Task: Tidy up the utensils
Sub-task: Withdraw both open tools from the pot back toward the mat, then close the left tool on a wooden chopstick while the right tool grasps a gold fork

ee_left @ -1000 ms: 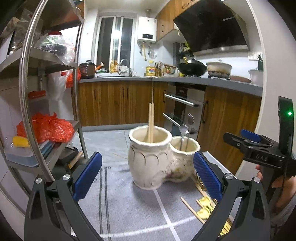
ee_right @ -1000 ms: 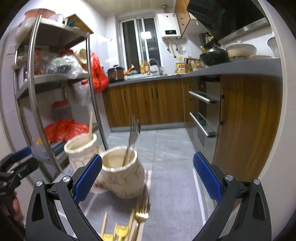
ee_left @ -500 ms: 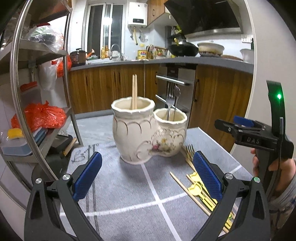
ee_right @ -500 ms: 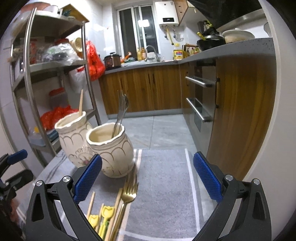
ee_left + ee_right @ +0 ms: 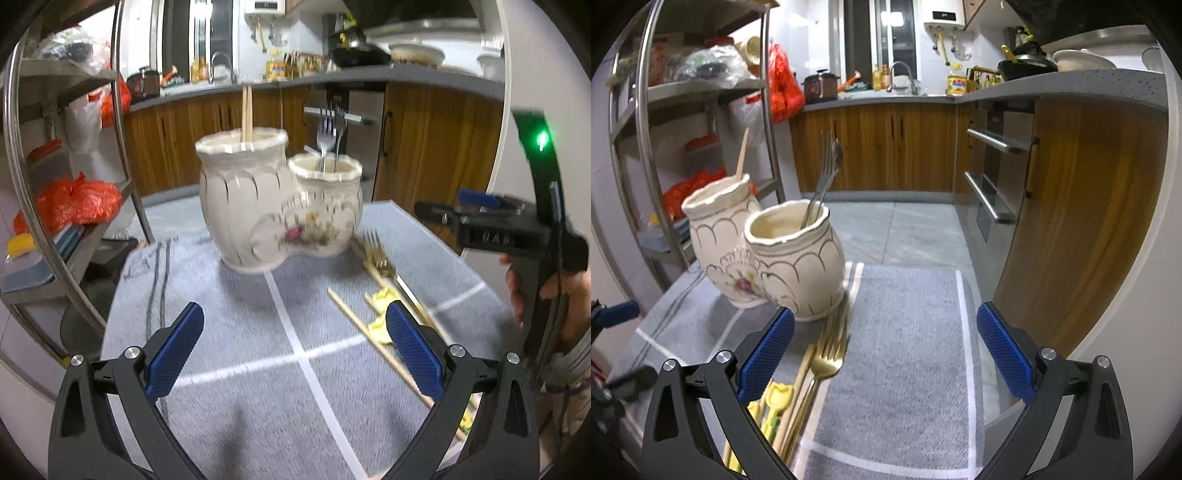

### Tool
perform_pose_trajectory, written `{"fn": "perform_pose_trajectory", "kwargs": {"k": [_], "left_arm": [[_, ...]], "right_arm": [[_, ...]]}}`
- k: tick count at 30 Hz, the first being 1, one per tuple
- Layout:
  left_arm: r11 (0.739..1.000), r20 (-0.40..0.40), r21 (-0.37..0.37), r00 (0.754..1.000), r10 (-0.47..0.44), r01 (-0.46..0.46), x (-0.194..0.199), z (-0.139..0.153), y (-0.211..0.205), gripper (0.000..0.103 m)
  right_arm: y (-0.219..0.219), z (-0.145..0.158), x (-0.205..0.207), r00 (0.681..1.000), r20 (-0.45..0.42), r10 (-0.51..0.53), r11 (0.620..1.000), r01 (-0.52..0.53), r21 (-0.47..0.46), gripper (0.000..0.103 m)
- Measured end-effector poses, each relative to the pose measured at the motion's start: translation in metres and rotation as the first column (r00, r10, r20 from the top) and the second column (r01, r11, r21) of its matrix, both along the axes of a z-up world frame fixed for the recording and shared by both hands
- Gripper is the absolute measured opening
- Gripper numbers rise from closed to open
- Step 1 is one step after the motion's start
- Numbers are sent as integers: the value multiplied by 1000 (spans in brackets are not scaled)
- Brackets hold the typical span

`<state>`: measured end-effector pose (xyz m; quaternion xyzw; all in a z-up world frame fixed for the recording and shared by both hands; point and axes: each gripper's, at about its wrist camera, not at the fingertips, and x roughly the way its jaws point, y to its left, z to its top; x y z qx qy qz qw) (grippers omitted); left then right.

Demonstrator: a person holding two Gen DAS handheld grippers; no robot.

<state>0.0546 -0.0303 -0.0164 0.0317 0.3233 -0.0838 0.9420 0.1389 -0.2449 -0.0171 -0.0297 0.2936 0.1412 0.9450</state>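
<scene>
A cream double ceramic holder (image 5: 273, 210) stands on a grey cloth (image 5: 229, 354); its taller pot holds wooden chopsticks (image 5: 246, 114), its lower pot (image 5: 796, 254) holds silver forks (image 5: 327, 144). Gold forks (image 5: 829, 350), loose chopsticks (image 5: 369, 336) and yellow-handled utensils (image 5: 774, 402) lie on the cloth in front of the lower pot. My left gripper (image 5: 293, 349) is open and empty, back from the holder. My right gripper (image 5: 884, 349) is open and empty, just right of the loose utensils; it also shows in the left wrist view (image 5: 480, 221), held by a hand (image 5: 554, 291).
A steel shelf rack (image 5: 22, 155) with orange bags and boxes stands left of the table. Wooden kitchen cabinets (image 5: 886, 147) and an oven front (image 5: 993, 184) lie beyond. The cloth's right edge (image 5: 964, 332) meets the table edge by a wooden cabinet side (image 5: 1082, 221).
Both grippers have risen and tilted down, so the holder and loose utensils sit higher in view with more cloth showing. Both stay open and empty.
</scene>
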Motion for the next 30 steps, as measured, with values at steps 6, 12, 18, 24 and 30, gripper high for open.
{"fn": "perform_pose_trajectory", "kwargs": {"k": [6,12,18,24,30], "left_arm": [[1000,-106,-6,994,-15,15,6,-22,-17,97],[998,-146,32,988,-42,47,6,-33,-36,87],[997,-190,16,980,-67,72,3,-38,-42,73],[997,-196,24,978,-65,71,4,-36,-49,56],[998,-219,21,974,-57,63,14,-39,-51,49]], "right_arm": [[1,-5,5,999,-34,0,1000,-1,-9,98],[-3,-10,11,998,-68,8,1000,-8,3,97],[2,-14,13,995,-97,28,999,-30,-12,76],[5,-17,12,993,-112,39,999,-41,-16,62],[6,-24,17,986,-156,60,998,-61,3,53]]}}
